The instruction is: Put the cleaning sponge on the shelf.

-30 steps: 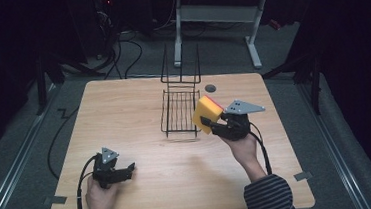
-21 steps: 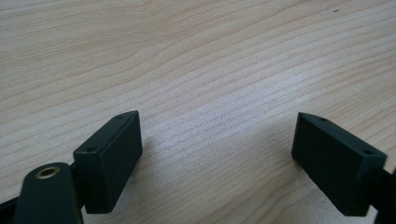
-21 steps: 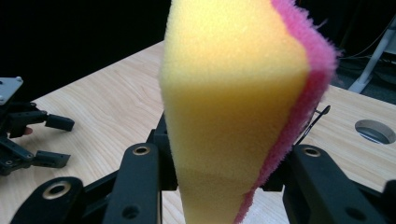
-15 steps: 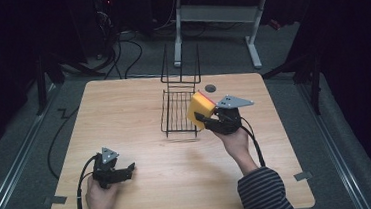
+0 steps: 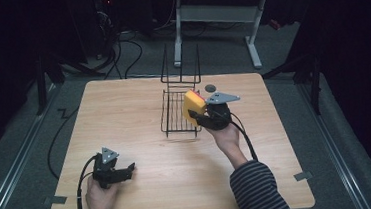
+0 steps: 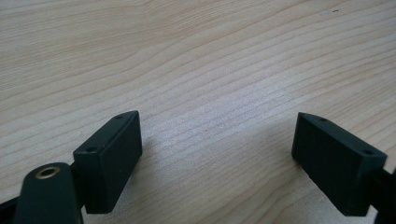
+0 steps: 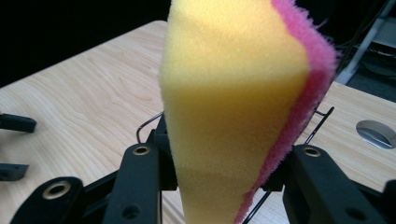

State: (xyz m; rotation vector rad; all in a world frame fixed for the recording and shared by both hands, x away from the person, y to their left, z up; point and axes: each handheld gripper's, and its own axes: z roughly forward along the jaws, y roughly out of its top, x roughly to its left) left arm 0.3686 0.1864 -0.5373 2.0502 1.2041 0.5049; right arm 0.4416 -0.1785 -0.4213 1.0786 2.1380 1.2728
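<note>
Since the earlier pictures, only the right hand had shifted: it carried the sponge leftward across the high view, from beside the wire rack's right edge to a spot over that edge, and a little lower. Everything else on the tabletop (image 5: 139, 113) lay where it had been.

At the left of the high view, the left tool (image 5: 123, 172) sat near the front left corner of the tabletop, gripped by the person's left hand (image 5: 100, 196), in the same place as before. Its jaws stood wide apart with nothing between them; the left gripper view showed only bare wood grain in the gap, and the pads hung just above the surface.

Toward the middle, the black wire rack (image 5: 174, 113) stood on the far half of the tabletop, its tall back frame rising upright at the far end. It had not moved.

Right of the middle, the right tool (image 5: 194, 115) was closed on the sponge (image 5: 192, 106), a yellow block with a pink scouring face. The sponge stood on edge, squeezed narrow where the pads pressed it, as the right gripper view (image 7: 233, 93) made plain, with rack wires visible just behind it. It was held in the air above the rack's right side, not resting on it. The right hand (image 5: 223, 134) and its striped sleeve (image 5: 258, 191) reached in from the lower right.

A small round grey cap (image 5: 210, 88) lay flush in the tabletop beyond the rack, unchanged.
</note>
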